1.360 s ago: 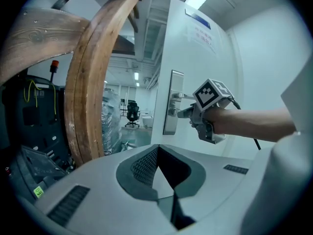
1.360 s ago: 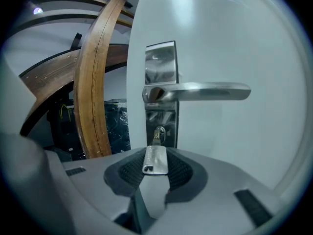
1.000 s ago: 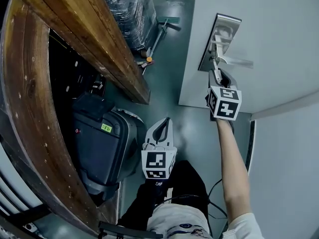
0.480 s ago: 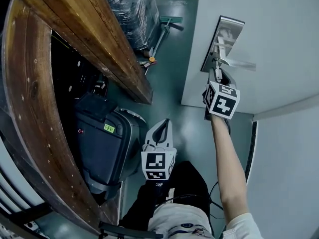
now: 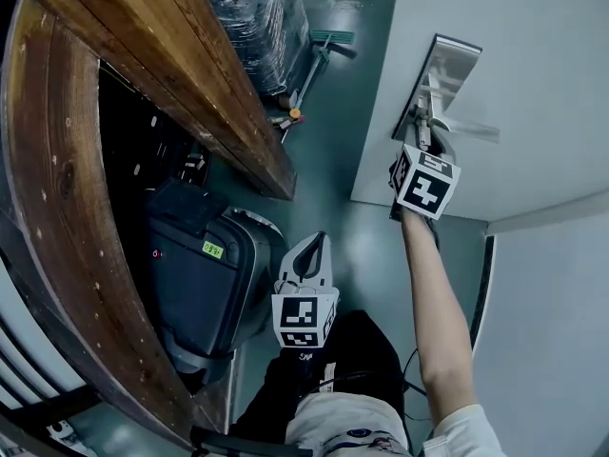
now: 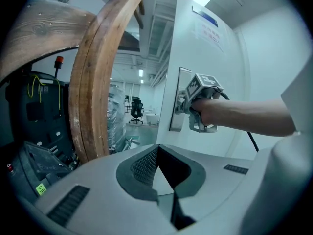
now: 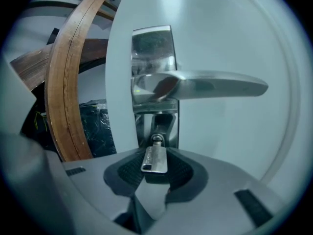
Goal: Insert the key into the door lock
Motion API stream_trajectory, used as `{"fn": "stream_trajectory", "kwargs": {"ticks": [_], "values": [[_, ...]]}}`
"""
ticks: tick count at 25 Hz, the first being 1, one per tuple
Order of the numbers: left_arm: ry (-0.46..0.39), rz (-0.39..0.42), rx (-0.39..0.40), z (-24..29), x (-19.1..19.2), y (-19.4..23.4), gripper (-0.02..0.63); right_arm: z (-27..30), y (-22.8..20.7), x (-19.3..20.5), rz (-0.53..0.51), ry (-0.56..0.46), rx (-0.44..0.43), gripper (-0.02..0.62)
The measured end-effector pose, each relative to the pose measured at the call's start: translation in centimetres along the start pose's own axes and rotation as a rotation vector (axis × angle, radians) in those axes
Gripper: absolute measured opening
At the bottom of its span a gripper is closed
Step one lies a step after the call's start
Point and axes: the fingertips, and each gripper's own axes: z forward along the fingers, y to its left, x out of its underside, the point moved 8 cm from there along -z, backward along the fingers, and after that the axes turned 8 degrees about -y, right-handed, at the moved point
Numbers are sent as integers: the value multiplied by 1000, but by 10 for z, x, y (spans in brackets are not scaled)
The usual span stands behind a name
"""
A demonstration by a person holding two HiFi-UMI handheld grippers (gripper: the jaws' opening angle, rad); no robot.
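the right gripper (image 7: 155, 156) is closed partway on the key (image 7: 154, 159), its dark pads pinching the flat silver head from both sides. the key points away toward 12 o'clock, and its far end meets the round lock cylinder (image 7: 156, 140) at the foot of the steel lock plate (image 7: 151, 43); how deep it sits cannot be told. the lever handle (image 7: 210, 86) lies just above the cylinder and reaches out toward 3 o'clock across the pale door (image 7: 234, 146).

in the head view the right gripper (image 5: 425, 147) is up at 1 o'clock, tight against the lower end of the lock plate (image 5: 447, 60), on an outstretched arm (image 5: 433, 293).

the left gripper (image 6: 157, 148) has its jaws drawn together at the tips with nothing between them. it hangs near the picture's centre in the head view (image 5: 317, 239), well apart from the door. a curved wooden frame (image 5: 57, 208) fills the 9 o'clock side, with a black case (image 5: 200, 284) beside it.
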Motion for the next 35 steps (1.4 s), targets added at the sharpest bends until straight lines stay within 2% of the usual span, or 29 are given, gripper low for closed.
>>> {"fn": "stream_trajectory", "kwargs": {"ticks": [4, 8, 10, 11, 14, 16, 19, 20, 23, 27, 30, 35], "values": [[13, 0, -14, -3, 2, 3, 5, 8, 0, -2, -14, -4, 4, 106], [20, 0, -22, -7, -4, 4, 5, 5, -1, 1, -45, -17, -50, 108], [14, 6, -20, -10, -14, 0, 6, -12, -2, 5, -33, -23, -91, 194], [5, 10, -17, -13, -23, -3, 5, -26, -4, 8, -18, -26, -110, 215], [-31, 19, 15, -21, -58, -18, 5, -85, -10, 8, 44, -62, -171, 218], [-56, 20, 39, -24, -89, -30, 5, -130, -11, -8, 71, -93, -217, 218], [-101, 19, 78, -34, -141, -51, 6, -195, -16, -46, 67, -120, -229, 216], [-122, 22, 97, -37, -158, -58, 5, -214, -19, -60, 68, -135, -219, 209], [-181, 44, 152, -47, -204, -79, 6, -259, -25, -99, 73, -177, -199, 6], [-228, 80, 159, -75, -242, -94, 6, -308, -29, -129, 39, -187, -213, 6], [-245, 93, 178, -90, -255, -101, 5, -333, -29, -143, 43, -232, -221, 6], [-269, 118, 209, -97, -267, -106, 5, -336, -21, -162, 65, -279, -224, 6]]}}
